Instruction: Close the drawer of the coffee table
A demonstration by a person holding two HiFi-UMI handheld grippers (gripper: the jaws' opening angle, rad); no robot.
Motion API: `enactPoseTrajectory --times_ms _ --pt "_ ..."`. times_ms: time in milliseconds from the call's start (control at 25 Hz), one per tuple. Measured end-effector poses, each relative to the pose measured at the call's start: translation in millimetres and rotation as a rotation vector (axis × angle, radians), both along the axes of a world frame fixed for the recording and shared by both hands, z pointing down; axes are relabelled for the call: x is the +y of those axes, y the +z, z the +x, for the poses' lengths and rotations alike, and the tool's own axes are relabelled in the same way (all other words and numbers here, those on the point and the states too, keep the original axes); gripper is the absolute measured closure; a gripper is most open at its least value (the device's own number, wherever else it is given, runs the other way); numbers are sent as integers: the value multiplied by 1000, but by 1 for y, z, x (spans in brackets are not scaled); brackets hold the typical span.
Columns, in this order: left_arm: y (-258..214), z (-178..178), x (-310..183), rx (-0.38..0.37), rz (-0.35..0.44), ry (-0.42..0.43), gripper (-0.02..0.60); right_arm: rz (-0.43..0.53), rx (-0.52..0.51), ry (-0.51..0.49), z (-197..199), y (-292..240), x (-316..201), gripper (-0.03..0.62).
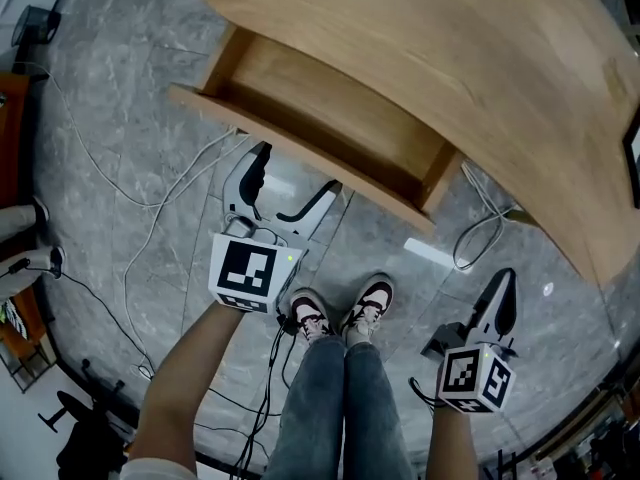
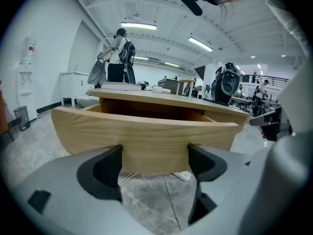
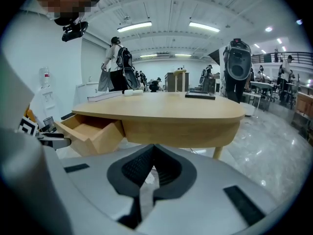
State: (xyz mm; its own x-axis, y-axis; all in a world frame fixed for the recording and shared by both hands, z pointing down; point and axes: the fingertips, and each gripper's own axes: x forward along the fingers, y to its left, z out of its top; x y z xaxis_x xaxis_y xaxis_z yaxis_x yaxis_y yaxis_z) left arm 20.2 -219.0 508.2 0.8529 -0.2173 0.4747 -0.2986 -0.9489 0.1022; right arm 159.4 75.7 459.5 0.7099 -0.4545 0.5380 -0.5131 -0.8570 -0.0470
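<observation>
The left gripper [image 2: 155,166], its jaws spread wide and pinching nothing, faces the middle of the drawer [image 2: 146,133], which stands pulled well out from under the coffee table [image 1: 470,58]. Whether its tips touch the drawer front cannot be told. The right gripper [image 3: 154,156] hangs off to the side with its jaws pressed together and empty, pointing at the table's rounded end.

The step in hand looks to be the push itself. It would likely go best with both dark jaw tips set evenly on the front panel near its centre, driving straight along the drawer's run. An off-centre shove could skew the box and jam it.

The drawer front is pale, smooth wood, gently bowed outward to match the table's curved edge, with no handle visible, so the tips may slide sideways on it. The box is shallow and bare. Below lie glossy grey marbled floor tiles [image 1: 120,118] and loose white cables [image 1: 150,203].
</observation>
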Motion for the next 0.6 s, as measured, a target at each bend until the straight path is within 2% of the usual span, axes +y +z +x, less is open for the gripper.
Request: enactPoseTrajectory --times_ms 600 --pt "5 57 -23 -5 3 -7 163 11 -10 54 19 11 17 594"
